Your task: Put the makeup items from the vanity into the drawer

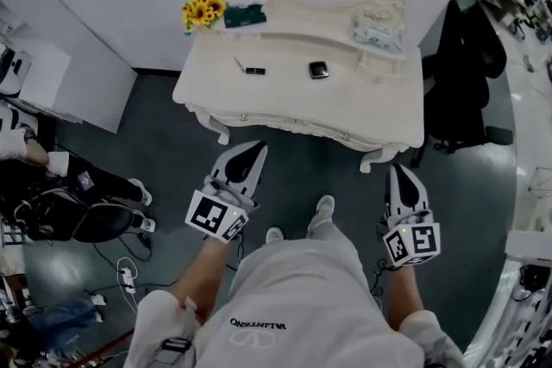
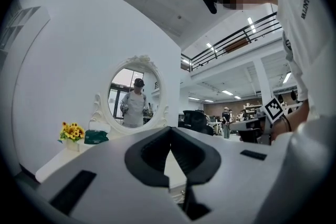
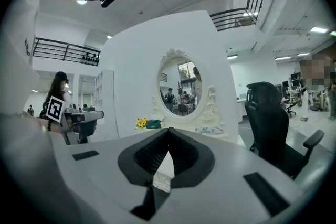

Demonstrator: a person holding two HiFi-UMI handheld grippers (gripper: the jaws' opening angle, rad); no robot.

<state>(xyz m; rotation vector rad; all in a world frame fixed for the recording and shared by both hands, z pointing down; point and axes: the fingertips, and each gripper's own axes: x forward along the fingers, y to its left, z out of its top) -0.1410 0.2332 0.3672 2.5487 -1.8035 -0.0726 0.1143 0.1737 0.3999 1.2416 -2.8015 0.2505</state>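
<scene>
White vanity (image 1: 379, 95) bears compact (image 1: 318, 70), drawer (image 1: 293, 127) closed; left gripper (image 1: 257, 149) and right gripper (image 1: 399, 171) pressed together, empty.

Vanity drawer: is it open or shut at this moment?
Shut. In the head view the drawer front sits flush under the vanity top, with nothing pulled out.

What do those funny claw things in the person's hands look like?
The left gripper and right gripper are pointed white shells with black pads inside. Each carries a cube with black-and-white square markers. The person wears a white top.
</scene>
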